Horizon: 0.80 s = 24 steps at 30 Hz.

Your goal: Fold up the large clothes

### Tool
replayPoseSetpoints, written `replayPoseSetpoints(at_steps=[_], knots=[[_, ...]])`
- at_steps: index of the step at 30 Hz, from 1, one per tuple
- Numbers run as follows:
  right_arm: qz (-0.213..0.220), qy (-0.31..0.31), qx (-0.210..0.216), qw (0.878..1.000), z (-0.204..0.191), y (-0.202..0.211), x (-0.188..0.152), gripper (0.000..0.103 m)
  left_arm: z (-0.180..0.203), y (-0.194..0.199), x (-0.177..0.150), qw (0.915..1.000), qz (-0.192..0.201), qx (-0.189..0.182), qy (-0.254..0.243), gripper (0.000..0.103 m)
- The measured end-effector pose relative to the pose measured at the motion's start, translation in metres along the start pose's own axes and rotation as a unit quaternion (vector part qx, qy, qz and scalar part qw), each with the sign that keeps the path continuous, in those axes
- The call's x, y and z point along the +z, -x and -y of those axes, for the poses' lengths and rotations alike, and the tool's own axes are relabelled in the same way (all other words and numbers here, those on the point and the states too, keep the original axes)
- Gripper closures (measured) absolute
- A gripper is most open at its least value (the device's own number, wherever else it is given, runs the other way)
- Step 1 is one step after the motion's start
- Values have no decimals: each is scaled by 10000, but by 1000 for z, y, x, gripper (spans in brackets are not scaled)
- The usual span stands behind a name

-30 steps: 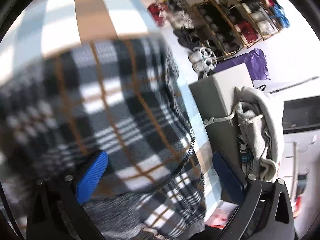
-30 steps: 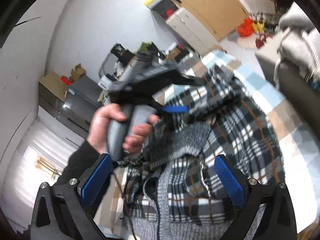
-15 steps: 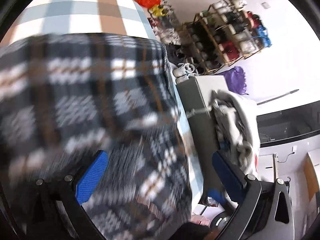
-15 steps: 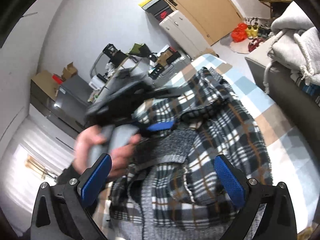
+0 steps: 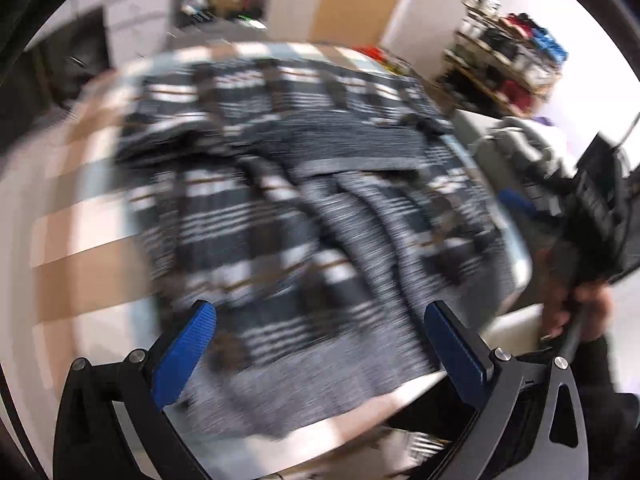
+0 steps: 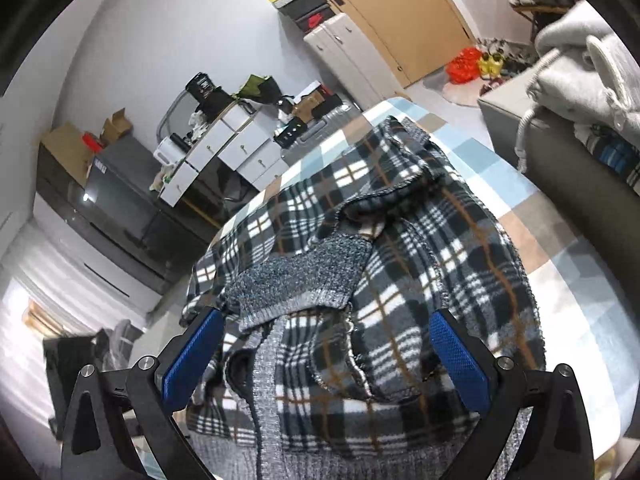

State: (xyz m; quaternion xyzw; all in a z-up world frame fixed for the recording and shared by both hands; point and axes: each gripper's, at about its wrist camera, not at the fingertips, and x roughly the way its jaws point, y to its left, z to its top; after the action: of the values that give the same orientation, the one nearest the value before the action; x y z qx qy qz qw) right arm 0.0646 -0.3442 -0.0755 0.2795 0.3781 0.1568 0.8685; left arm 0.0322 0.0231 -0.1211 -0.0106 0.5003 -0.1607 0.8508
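Left wrist view, heavy motion blur. Left hand-held gripper point(image 5: 320, 344) has its blue-padded fingers point(image 5: 185, 356) spread wide, nothing between them. Plaid garment point(image 5: 288, 216) lies just ahead of the fingertips and runs forward from there, black/white/grey check with thin brown lines, rumpled, with a grey knit band across its middle. It sits on a checked cloth point(image 5: 84, 280) of tan, white and pale blue that covers the surface. Off to the right of the gripper, a person's hand point(image 5: 576, 312) grips the handle of the right hand-held gripper point(image 5: 600, 208); dark sleeve below the hand. Further right and ahead, a grey hoodie point(image 5: 528, 148) is piled on a box; a shoe rack point(image 5: 508, 60) stands beyond it.

Right wrist view, sharp. Right hand-held gripper point(image 6: 326, 360) also has its fingers point(image 6: 460, 364) splayed apart, pinching nothing. The plaid garment point(image 6: 420, 264) is directly ahead and partly under the gap between the fingers, bunched in overlapping layers; a grey knit cuff or hem point(image 6: 304, 280) lies on top, just ahead of the left finger. The checked cloth point(image 6: 560, 280) shows to the right of and beyond the garment. The grey hoodie point(image 6: 580, 68) with white drawstring is far right and ahead, on a grey box. White drawers point(image 6: 228, 144) with clutter are ahead left; a wooden door point(image 6: 400, 12) stands far ahead.
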Motion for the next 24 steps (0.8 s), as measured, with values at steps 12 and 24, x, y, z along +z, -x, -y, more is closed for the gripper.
replayPoseSetpoints(at_steps=[12, 24], knots=[[778, 2576, -703, 9605, -83, 10, -52, 0, 6, 29, -33, 9599, 2088, 1872, -15, 1], [936, 2928, -689, 9491, -111, 7, -68, 0, -39, 32, -39, 9653, 1844, 1786, 487, 1]])
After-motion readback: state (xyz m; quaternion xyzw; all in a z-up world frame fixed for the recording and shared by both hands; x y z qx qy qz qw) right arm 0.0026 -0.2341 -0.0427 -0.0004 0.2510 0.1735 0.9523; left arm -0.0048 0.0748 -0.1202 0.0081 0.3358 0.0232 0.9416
